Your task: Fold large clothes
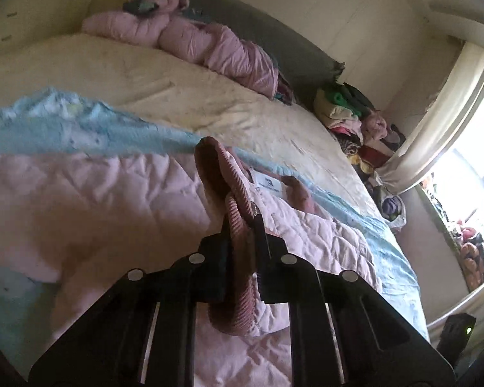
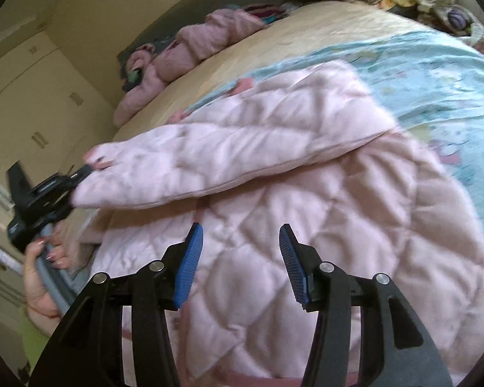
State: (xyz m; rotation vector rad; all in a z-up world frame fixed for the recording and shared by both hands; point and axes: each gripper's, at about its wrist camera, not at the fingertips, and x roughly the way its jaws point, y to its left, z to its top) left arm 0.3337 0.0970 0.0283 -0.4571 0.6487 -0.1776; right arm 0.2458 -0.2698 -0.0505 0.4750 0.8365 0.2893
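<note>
A pale pink quilted jacket [image 2: 306, 200] lies spread on the bed over a light blue printed blanket [image 2: 435, 74]. My left gripper [image 1: 242, 222] is shut on the jacket's ribbed dusty-pink cuff [image 1: 232, 258] and holds the sleeve [image 2: 209, 161] stretched out over the jacket body. In the right wrist view the left gripper [image 2: 80, 174] shows at the left, at the sleeve's end. My right gripper [image 2: 240, 242] is open and empty, its blue pads [image 2: 190, 264] just above the jacket body. The jacket [image 1: 113, 200] and its white neck label [image 1: 267, 183] show in the left wrist view.
A second pink padded garment [image 1: 193, 42] lies bunched at the head of the bed by the grey headboard [image 1: 274, 42]. The cream sheet [image 1: 177, 96] covers the mattress. A clothes pile [image 1: 355, 119] sits beside the bed near the window [image 1: 468, 177]. Cream cupboards [image 2: 32, 96] stand at the left.
</note>
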